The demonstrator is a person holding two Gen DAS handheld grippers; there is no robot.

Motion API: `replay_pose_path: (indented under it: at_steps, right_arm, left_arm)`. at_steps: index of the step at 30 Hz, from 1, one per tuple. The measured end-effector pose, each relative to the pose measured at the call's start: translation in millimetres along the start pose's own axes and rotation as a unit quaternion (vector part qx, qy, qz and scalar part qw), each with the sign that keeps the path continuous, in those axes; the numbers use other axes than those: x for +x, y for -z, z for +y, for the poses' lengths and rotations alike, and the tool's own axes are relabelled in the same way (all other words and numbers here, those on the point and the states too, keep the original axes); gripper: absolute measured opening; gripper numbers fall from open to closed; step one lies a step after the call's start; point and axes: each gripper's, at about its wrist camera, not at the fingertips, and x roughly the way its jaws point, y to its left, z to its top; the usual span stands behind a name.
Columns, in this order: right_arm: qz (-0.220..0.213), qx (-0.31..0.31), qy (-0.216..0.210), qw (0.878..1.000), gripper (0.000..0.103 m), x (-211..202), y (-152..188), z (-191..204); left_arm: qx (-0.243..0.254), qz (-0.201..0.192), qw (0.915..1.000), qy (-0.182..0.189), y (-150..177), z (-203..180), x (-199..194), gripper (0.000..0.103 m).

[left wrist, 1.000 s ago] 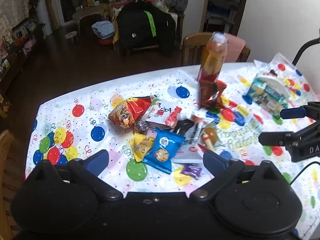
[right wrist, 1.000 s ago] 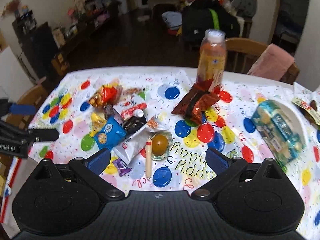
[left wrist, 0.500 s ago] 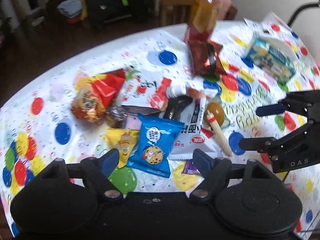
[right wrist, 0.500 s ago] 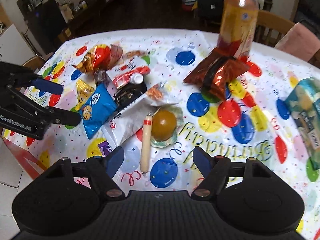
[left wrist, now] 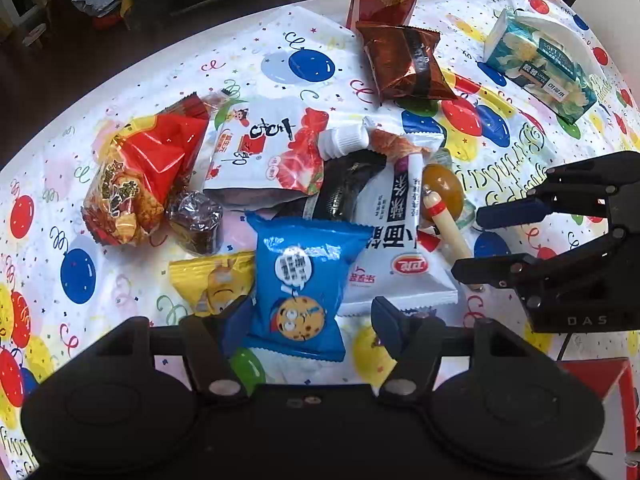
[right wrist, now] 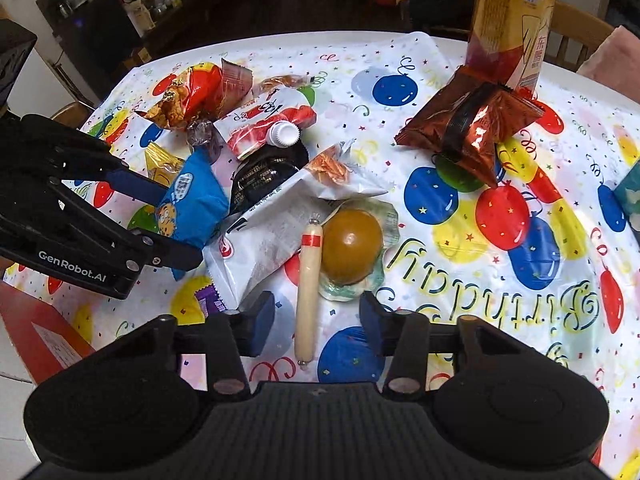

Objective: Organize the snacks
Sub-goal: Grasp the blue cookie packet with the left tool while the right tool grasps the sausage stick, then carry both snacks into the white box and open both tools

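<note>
The left hand-held gripper, jaws wide, straddles the blue cookie packet near the tabletop's front edge — its casing reads "GenRobot.AI". The right hand-held gripper, marked "DAS", gapes around the sausage stick.

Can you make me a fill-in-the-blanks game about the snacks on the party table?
1. The left gripper is open around the ____ cookie packet.
2. The sausage stick lies between the fingers of the ____ gripper.
3. The brown foil packet leans against the tall ____.

Missing words: blue; right; bottle
</note>
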Motion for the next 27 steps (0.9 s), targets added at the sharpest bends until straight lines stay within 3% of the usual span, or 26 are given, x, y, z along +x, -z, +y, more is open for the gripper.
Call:
replay_pose_path:
  at_steps: [1, 3, 5, 11, 15, 27]
  right_arm:
    - [0.001, 0.001, 0.000, 1.000, 0.045, 1.8, 0.0, 0.2]
    - [0.005, 0.005, -0.004, 1.000, 0.034, 5.0, 0.8, -0.3]
    - [0.007, 0.010, -0.006, 1.000, 0.033, 7.1, 1.9, -1.2]
    - [0.009, 0.018, -0.016, 1.000, 0.016, 6.1, 4.1, 0.8]
    - [0.008, 0.016, -0.013, 1.000, 0.011, 3.5, 5.3, 4.6]
    - [-0.018, 0.026, -0.008, 0.999, 0.010, -30.0, 8.0, 7.9]
  left_arm:
    - [0.000, 0.001, 1.0000, 0.000, -0.4, 0.4, 1.4, 0.062]
    - [-0.001, 0.000, 1.0000, -0.001, -1.4, 1.4, 3.3, 0.060]
    - [-0.004, -0.004, 1.0000, 0.000, -2.0, 2.9, 3.5, 0.057]
    - [-0.022, -0.010, 0.9997, 0.006, -1.3, 9.7, 1.7, 0.042]
    - [-0.037, -0.012, 0.9992, 0.005, -1.0, 10.9, 0.9, 0.038]
    - [-0.064, -0.036, 0.9973, -0.008, 6.3, 14.9, -27.5, 0.037]
